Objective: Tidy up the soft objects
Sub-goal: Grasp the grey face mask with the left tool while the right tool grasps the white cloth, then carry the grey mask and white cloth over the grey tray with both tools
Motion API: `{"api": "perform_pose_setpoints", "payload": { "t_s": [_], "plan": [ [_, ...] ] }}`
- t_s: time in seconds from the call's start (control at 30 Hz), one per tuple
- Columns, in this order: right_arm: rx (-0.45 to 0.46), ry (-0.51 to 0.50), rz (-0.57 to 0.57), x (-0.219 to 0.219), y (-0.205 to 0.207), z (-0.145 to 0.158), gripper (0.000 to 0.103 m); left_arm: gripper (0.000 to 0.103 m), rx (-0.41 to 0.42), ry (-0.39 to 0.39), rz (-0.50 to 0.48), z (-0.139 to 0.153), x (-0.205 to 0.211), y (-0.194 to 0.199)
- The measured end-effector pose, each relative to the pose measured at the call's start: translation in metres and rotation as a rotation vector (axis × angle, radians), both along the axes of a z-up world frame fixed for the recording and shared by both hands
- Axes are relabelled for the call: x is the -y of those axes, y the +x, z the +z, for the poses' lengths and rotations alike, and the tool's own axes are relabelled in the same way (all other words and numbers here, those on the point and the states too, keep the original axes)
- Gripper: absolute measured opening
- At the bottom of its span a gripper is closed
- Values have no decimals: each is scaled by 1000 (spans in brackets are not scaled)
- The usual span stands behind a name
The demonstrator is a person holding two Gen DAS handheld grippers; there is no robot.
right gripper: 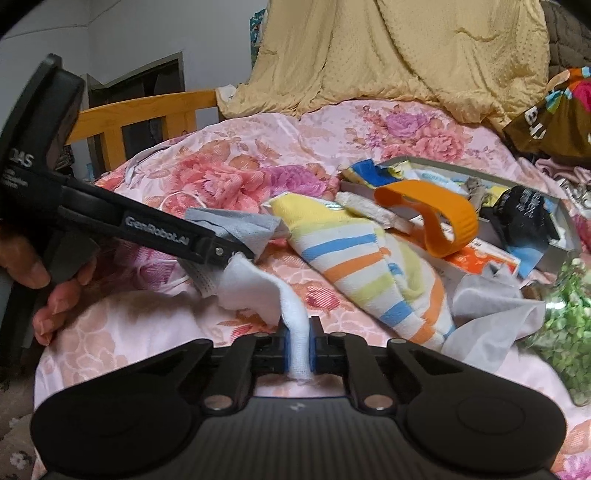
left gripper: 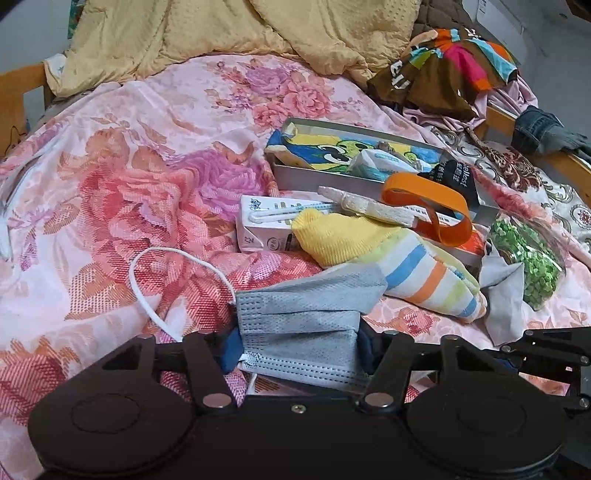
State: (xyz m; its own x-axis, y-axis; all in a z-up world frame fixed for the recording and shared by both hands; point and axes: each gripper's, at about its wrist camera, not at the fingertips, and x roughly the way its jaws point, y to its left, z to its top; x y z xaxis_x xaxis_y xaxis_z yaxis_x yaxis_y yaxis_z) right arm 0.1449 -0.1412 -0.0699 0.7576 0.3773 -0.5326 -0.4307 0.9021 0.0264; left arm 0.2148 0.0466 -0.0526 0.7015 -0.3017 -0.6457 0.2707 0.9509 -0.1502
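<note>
Writing legible: "GenRobot.AI" in grey letters on the black arm of the left gripper [right gripper: 236,254], seen from the right wrist camera; partial white lettering "ellest" on a black fabric pouch [left gripper: 452,177] at the near end of the metal tin.

Grey pleated non-woven face mask [left gripper: 303,325], white elastic ear loop: lies on the pink floral woven bedspread [left gripper: 129,184] near its front edge, pinched between the left gripper's [left gripper: 301,350] blue pads.

White fleecy cloth strip [right gripper: 299,332]: pinched between the right gripper's [right gripper: 298,347] pads, jaws pressed nearly together on it; the strip runs up to the mask.

Striped knit sock [left gripper: 399,266], yellow toe, blue, orange and green bands: just beyond the mask, toward the bedspread's right side.

Rectangular metal tin [left gripper: 332,181], cartoon-printed packet inside: mid-bed, right of centre.

Orange rubbery loop strap [left gripper: 432,210]: over the tin's near end.

White drink carton [left gripper: 258,229] with attached straw: left of the sock.

Clear bag of green pellets [left gripper: 528,258]: right edge.

Quilted beige blanket [left gripper: 221,29]: far edge.
</note>
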Motion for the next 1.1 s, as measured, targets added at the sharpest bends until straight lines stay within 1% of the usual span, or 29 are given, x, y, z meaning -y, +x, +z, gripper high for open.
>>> {"api": "perform_pose_setpoints", "payload": {
  "t_s": [0.07,0.2,0.33,0.43,0.57,0.7,0.83,0.97,1.1],
  "plan": [
    [5,11,-14,3,1,3,9,59,16,-7,0,4,1,-2],
    [29,20,-39,8,0,8,7,59,64,5,-11,13,8,-9],
    [59,25,-57,13,-2,15,6,59,79,-8,-4,21,12,-13],
    [77,48,-80,21,-3,23,6,59,83,-28,12,26,15,-15],
    [93,84,-129,34,-4,32,6,59,97,-48,34,34,21,-20],
    [102,119,-188,51,-7,40,7,59,140,-49,28,43,34,-25],
    [133,140,-239,67,-5,53,6,59,167,-82,38,55,46,-27],
    [158,162,-279,84,4,65,7,59,203,-103,37,70,58,-25],
    [172,143,-282,97,23,73,7,59,216,-106,34,82,71,-13]
  ]
}}
